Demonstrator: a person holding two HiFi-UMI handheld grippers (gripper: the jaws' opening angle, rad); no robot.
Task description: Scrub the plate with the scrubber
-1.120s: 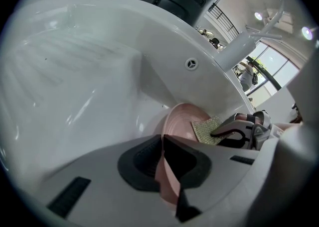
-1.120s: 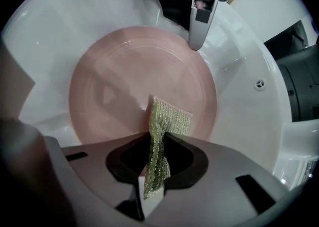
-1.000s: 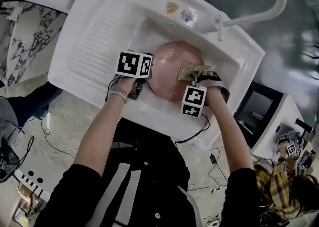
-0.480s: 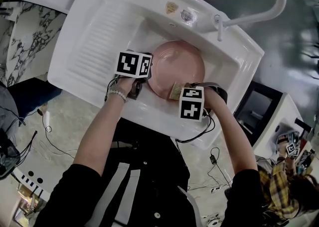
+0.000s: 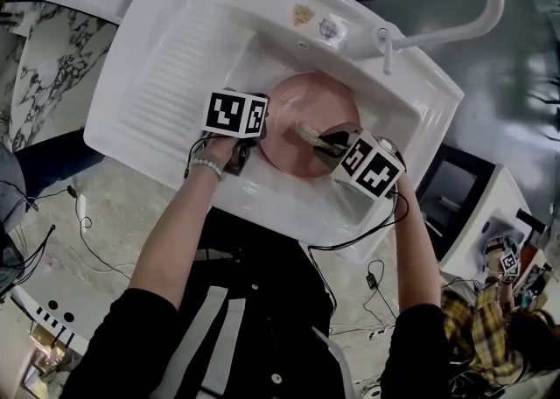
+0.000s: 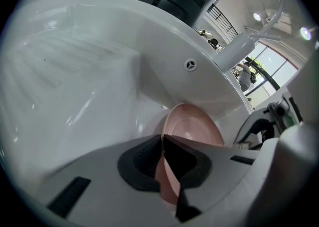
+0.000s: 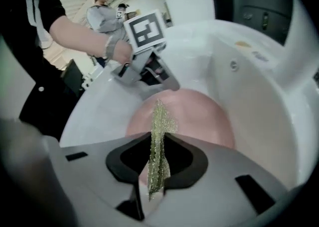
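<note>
1. The plate (image 5: 311, 100) looks to me hard and rigid, breakable if knocked, and probably slippery against the sink (image 5: 175, 47). The rim is the place to hold it. My left gripper (image 6: 163, 169) does so: its fingers (image 6: 142, 164) are almost together, pinching the plate's left rim.
2. The scrubber (image 7: 158, 131) seems thin, light and floppy. I judge it best held by one edge, leaving the rest free to wipe. My right gripper (image 7: 157, 166) has its fingers (image 7: 129, 159) pressed on the lower edge, and the sheet stands edge-on between them.
3. The plate is round, plain pale pink and shallow, with faint rings. The scrubber is a yellow-green, glittery, coarse mesh.
4. The plate sits in the white sink's basin, seemingly tipped up. The scrubber is over the plate's middle; whether it touches, I cannot tell.
</note>
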